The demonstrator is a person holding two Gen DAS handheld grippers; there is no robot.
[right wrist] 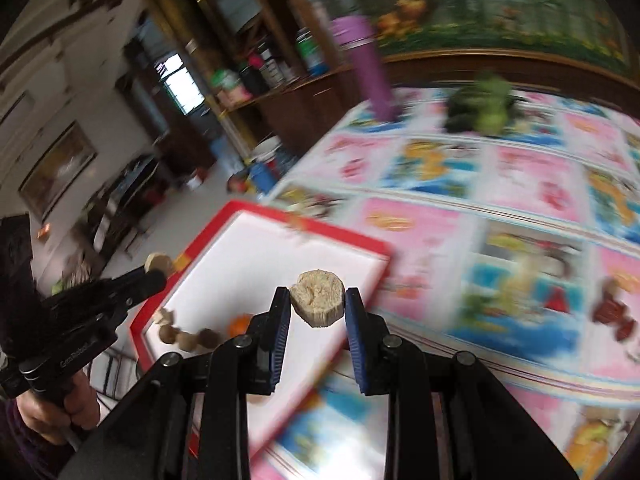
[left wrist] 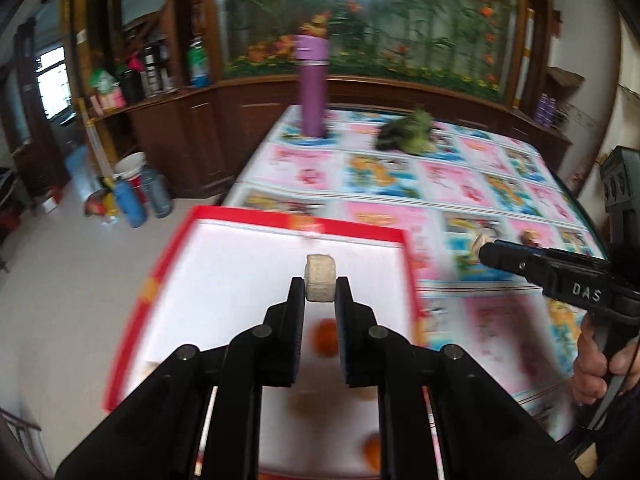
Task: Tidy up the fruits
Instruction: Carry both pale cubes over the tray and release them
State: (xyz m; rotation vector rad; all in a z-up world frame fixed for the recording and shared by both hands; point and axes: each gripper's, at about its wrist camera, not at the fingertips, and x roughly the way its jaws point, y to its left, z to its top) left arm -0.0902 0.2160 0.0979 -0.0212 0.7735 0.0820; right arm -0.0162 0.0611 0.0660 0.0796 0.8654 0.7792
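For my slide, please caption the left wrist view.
Left gripper holds a pale slice above the red-rimmed white tray.

Two close wrist views, red-rimmed tray (left wrist: 296, 222) shared

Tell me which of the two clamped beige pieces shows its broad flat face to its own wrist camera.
The right gripper's beige banana-like slice: broad top visible. The left gripper's beige slice sits edge-on, showing only its rim.

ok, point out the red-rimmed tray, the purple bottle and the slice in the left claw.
red-rimmed tray (left wrist: 298, 222): left wrist view, far rim.
purple bottle (left wrist: 313, 92): left wrist view, mid body.
slice (left wrist: 320, 278): left wrist view, its edge, between the left claw's tips.
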